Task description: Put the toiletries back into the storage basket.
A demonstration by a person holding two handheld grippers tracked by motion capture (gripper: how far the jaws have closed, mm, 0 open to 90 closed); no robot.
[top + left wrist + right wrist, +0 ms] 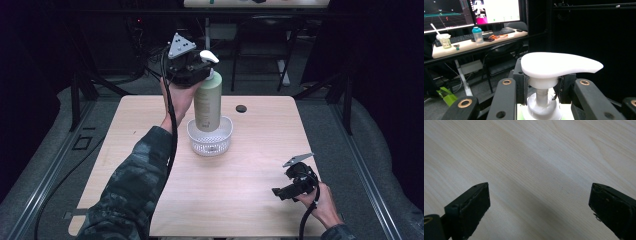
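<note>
High view: left gripper (192, 70) pinches the rigid pump bottle (207, 100) at its neck, probably top-heavy; right gripper (287, 191) spread.

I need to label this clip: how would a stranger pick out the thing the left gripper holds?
On the light wooden table, find the white perforated basket near its middle. Standing in it is a tall, pale green pump bottle, gripped below its white pump head by the left gripper; nothing else there stands upright.
</note>
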